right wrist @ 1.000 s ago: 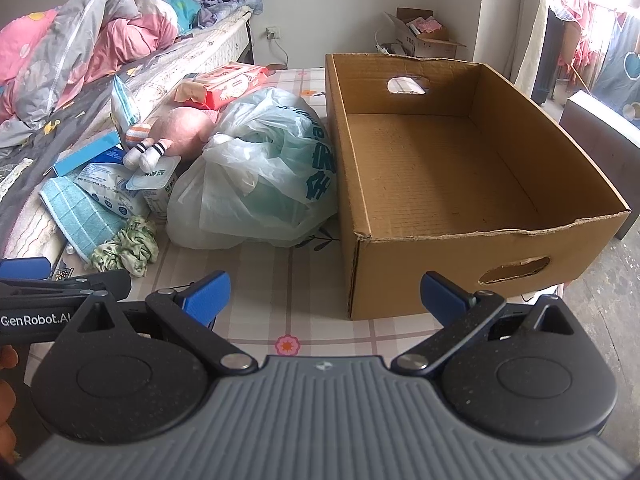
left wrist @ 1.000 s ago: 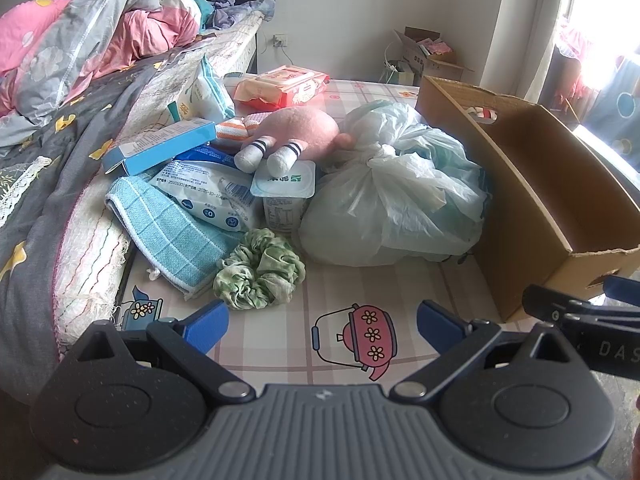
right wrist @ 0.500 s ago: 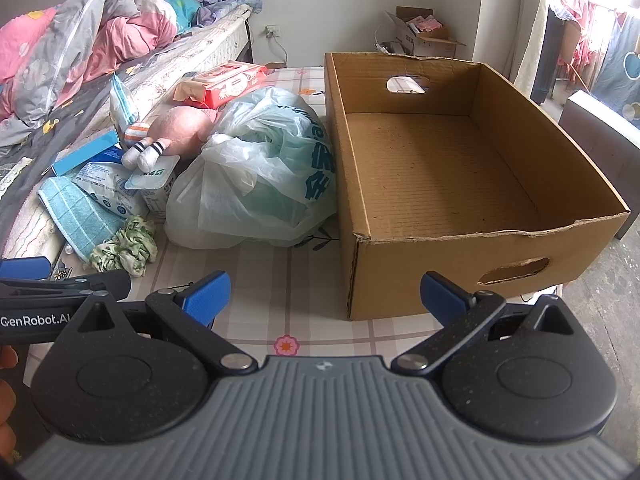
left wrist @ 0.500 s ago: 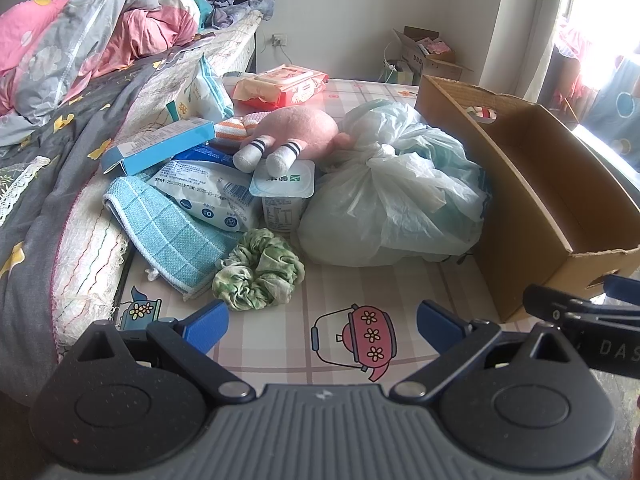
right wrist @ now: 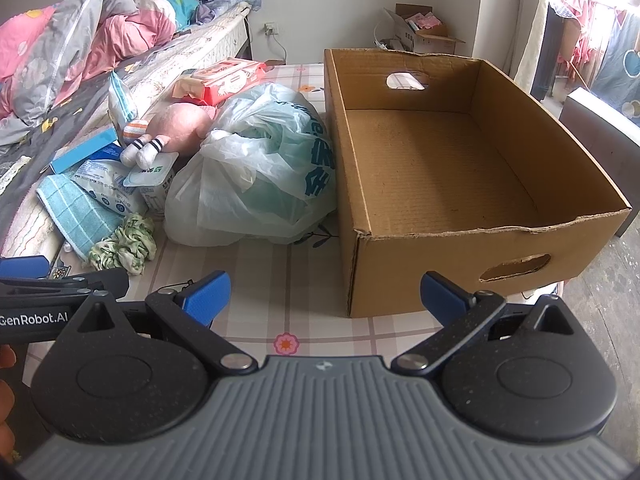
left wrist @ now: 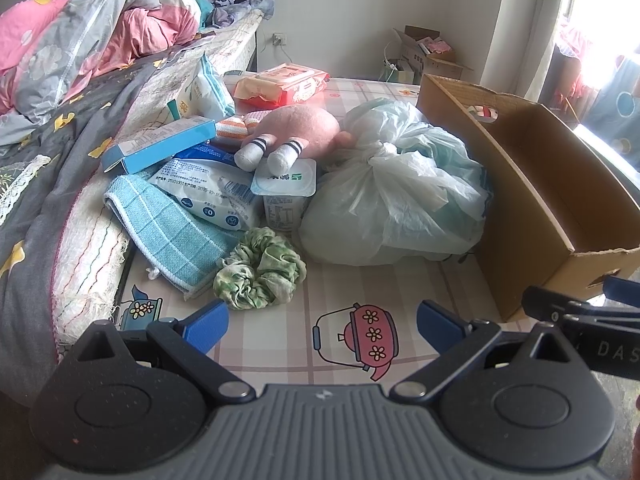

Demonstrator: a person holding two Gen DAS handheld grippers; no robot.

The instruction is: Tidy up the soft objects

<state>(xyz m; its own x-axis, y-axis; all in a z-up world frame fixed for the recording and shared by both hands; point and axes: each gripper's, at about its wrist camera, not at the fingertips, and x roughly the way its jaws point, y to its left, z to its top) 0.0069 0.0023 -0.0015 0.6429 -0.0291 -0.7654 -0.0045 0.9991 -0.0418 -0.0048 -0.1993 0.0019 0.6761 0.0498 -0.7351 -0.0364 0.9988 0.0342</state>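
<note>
From the left wrist view, the left gripper (left wrist: 322, 322) hangs wide and empty above the checked worktop (left wrist: 340, 280); a crinkly green scrunchie (left wrist: 260, 268) lies just ahead, touching a waffle-weave blue towel (left wrist: 172, 236), with a plush pink toy (left wrist: 300, 132) and knotted plastic bag (left wrist: 392, 200) behind. From the right wrist view, the right gripper (right wrist: 324, 294) is wide too, facing bare worktop before the ragged-edged cardboard box (right wrist: 440, 256), open and empty.
</note>
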